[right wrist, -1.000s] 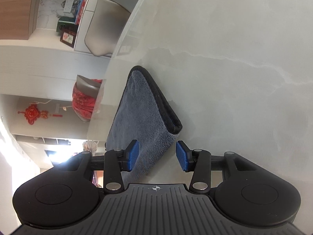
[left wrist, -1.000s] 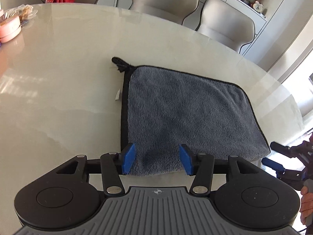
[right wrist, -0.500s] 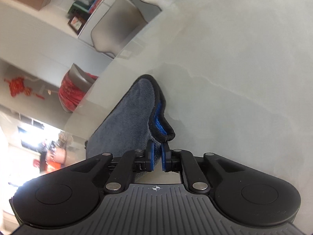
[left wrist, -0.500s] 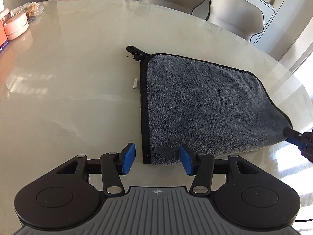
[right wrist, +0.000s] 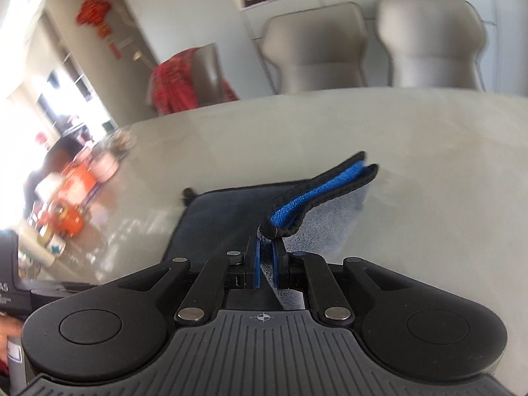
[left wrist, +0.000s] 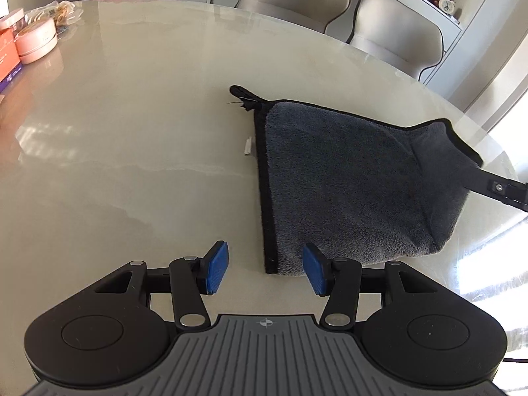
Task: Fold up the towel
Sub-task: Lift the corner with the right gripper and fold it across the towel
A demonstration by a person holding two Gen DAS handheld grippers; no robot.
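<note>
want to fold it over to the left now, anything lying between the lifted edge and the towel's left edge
Nothing visible does. The right gripper is shut on the towel, its right edge lifted; the grey surface across to the black left hem is bare. The small white tag lies just outside the hem on the table.

Bare counter fills the left and centre of the left wrist frame. Round tins and an orange box crowd its upper-left edge; chairs line what seems the far rim.

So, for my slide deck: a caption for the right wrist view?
Right gripper shut on the gray towel's edge, lifting it off the table.
</note>
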